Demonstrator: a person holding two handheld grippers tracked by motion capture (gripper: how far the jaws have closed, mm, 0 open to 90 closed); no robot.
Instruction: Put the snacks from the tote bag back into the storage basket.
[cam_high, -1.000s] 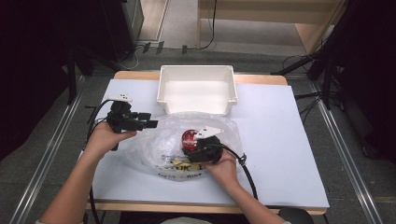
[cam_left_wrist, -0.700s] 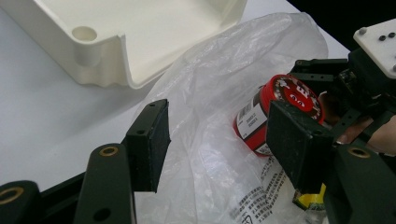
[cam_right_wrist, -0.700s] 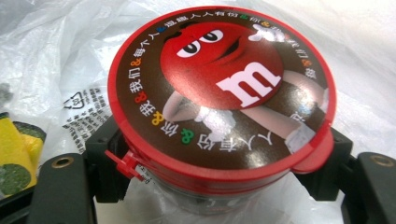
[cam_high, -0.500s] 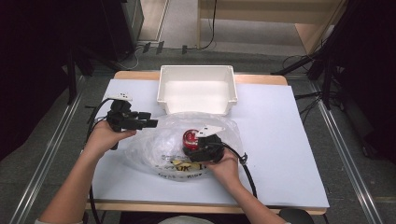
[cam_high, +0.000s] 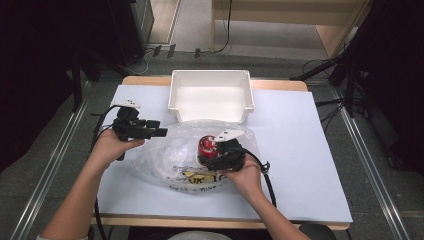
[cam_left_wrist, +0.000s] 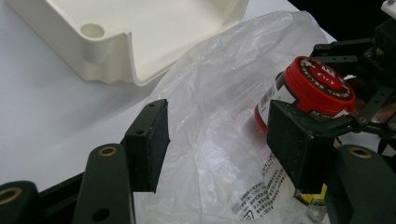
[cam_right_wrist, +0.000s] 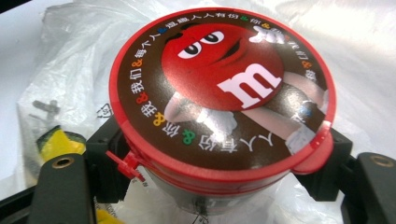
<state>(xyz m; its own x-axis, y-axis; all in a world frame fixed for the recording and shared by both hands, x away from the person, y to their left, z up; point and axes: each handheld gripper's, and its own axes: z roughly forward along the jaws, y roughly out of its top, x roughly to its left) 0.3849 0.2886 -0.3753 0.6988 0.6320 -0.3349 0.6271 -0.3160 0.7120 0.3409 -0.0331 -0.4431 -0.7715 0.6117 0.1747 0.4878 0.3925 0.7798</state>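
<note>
Right now my right claw (cam_high: 216, 156) is clamped across the red-lidded jar (cam_high: 206, 146) at the bag (cam_high: 170, 157) on the table (cam_high: 300, 150), presumably to move it toward the bin (cam_high: 210, 82), while my left claw (cam_high: 159, 128) waits apart and empty beside the plastic.

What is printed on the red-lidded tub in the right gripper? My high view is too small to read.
Observer: In the right gripper view the tub has a lid showing a red cartoon candy face, a white m and Chinese characters.
Operator: Is it really gripped?
Observer: Yes, the right gripper has its fingers against the tub's sides under the lid.
Operator: Has the left one pinched the bag?
Observer: No. The left gripper is open; its fingers stand apart, not pressing the plastic bag.
</note>
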